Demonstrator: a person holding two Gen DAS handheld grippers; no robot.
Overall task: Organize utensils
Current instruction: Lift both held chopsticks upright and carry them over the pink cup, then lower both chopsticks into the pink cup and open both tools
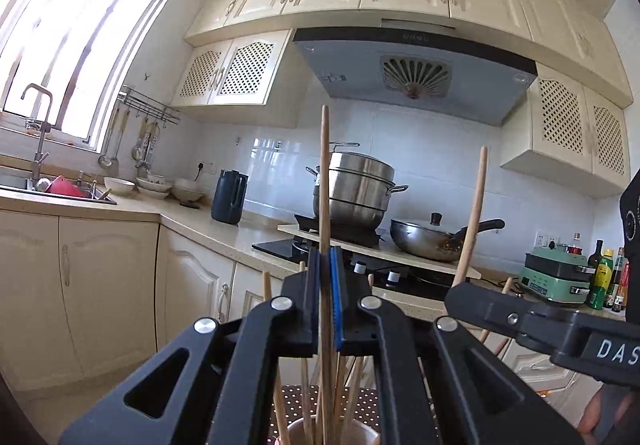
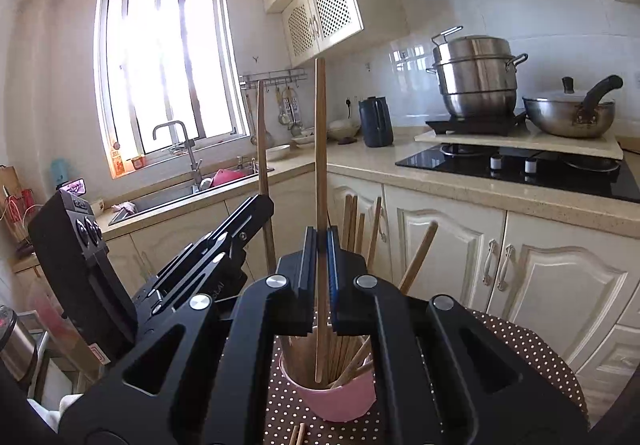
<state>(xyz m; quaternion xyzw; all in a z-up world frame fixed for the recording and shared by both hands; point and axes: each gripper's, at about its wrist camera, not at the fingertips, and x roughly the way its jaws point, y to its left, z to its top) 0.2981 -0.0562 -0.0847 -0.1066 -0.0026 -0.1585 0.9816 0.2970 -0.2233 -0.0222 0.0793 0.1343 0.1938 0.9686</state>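
With both my left gripper (image 1: 325, 277) and right gripper (image 2: 322, 265) clamped on 1 upright chopstick (image 2: 320, 165) each above the pink cup (image 2: 336, 399) below them, a tilted release could miss it.

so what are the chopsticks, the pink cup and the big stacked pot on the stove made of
Chopsticks: looks like wood or bamboo, matte tan with no shine. Pink cup: smooth, slightly glossy wall, probably ceramic, though plastic can't be ruled out. Stacked pot: bright, mirror-like silver, almost certainly stainless steel.
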